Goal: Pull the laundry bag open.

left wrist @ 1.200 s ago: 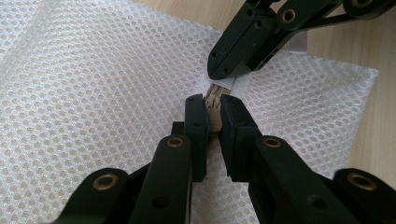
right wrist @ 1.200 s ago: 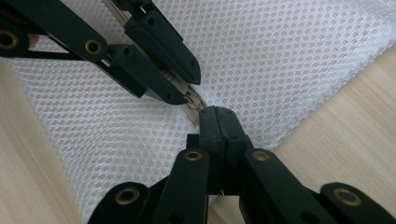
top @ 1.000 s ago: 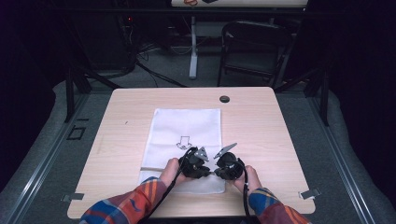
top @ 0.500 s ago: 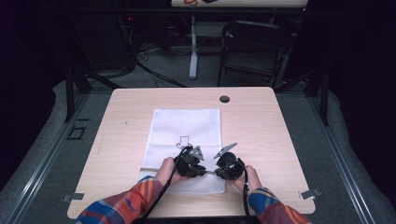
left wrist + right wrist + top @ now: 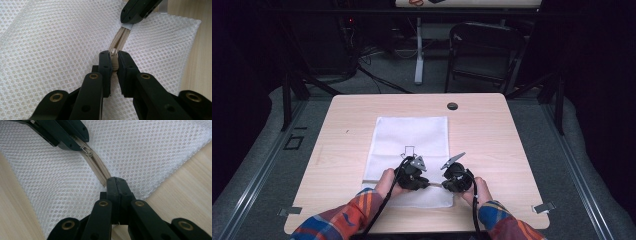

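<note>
A white mesh bag (image 5: 412, 132) lies flat in the middle of the wooden table (image 5: 492, 135), with a beige zipper (image 5: 121, 37) along its near edge. My left gripper (image 5: 113, 57) is shut on the zipper pull (image 5: 114, 53), which sits squeezed between its jaws. My right gripper (image 5: 115, 181) is shut on the end of the zipper tape (image 5: 98, 170) at the bag's corner. In the high view the left gripper (image 5: 426, 183) and the right gripper (image 5: 443, 183) face each other, tips close together. The slider (image 5: 86, 149) shows next to the left gripper's jaws.
A black arrow outline (image 5: 409, 151) is printed on the bag. A dark round grommet (image 5: 452, 106) sits near the table's far edge. Behind the table stand a black chair (image 5: 482, 50) and cables on the floor. Bare wood lies on both sides of the bag.
My left gripper has slid a little to the left along the bag's near edge, holding the zipper pull. The right gripper has stayed in place.
</note>
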Motion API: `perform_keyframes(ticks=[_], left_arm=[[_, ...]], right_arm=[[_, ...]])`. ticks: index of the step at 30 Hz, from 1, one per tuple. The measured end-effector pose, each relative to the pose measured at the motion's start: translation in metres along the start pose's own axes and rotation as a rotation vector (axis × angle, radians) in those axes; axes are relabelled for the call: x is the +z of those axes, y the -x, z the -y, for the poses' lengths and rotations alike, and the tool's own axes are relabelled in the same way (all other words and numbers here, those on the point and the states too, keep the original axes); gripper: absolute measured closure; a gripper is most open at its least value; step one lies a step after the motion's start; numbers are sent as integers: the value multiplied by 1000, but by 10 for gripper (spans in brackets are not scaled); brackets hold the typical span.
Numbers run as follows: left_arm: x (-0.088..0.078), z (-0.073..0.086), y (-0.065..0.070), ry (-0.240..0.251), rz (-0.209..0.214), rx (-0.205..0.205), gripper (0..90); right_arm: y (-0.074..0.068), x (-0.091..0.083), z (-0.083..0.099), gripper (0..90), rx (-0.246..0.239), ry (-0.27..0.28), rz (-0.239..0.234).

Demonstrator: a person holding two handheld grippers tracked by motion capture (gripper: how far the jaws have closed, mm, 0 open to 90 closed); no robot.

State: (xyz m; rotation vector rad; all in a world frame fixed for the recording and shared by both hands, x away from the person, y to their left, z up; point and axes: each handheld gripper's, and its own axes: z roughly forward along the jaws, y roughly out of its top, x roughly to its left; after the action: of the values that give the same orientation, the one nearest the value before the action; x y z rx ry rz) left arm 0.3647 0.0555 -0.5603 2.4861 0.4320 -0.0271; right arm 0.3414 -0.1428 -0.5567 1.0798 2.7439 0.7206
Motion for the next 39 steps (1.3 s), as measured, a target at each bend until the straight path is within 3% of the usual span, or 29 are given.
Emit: perform_keyframes(ticks=[10, 19, 39], left_arm=[[2, -1, 0, 9, 2, 10, 814], [2, -2, 2, -1, -14, 15, 816], [-1, 2, 1, 7, -2, -2, 817]], right_arm=[[-8, 5, -8, 900, -33, 32, 12], [-7, 7, -7, 900, -4, 45, -3], [-7, 8, -6, 900, -12, 52, 5]])
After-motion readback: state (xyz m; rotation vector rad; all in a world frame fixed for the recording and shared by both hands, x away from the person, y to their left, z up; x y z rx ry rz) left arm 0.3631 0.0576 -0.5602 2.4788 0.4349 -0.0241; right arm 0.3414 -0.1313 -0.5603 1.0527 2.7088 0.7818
